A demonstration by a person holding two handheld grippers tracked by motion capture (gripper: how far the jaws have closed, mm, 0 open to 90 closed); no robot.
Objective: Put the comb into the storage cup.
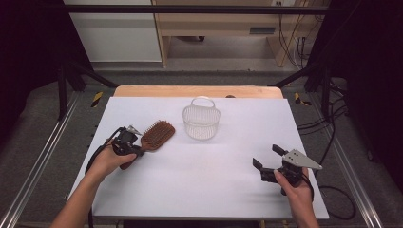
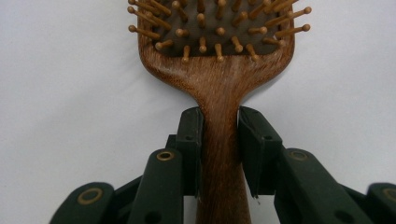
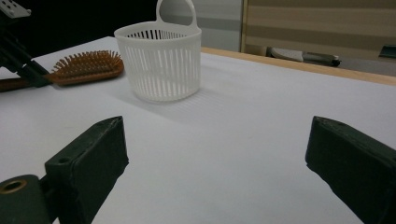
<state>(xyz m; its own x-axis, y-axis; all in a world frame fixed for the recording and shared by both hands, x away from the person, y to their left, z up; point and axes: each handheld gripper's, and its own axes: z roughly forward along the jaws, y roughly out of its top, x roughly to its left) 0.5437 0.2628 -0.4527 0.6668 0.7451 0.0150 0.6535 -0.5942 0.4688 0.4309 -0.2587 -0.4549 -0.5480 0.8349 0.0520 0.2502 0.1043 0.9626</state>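
A brown wooden paddle hairbrush [image 1: 157, 135] lies bristles-up on the white table at the left. My left gripper [image 1: 138, 148] is shut on its handle; in the left gripper view both black pads press the sides of the hairbrush [image 2: 219, 84] handle, with my left gripper [image 2: 220, 149] just below the head. A white slotted plastic basket [image 1: 201, 121] with a loop handle stands upright behind the middle of the table. My right gripper [image 1: 266, 156] hovers at the right front, open with nothing between its jaws. Its view shows the basket [image 3: 161, 65] and the hairbrush [image 3: 86, 66] ahead, beyond my right gripper [image 3: 217, 154].
The white table top [image 1: 209, 175] has a wooden strip along its far edge. Metal rails run down both sides, and cables lie on the floor at the right. Wooden furniture stands beyond the table.
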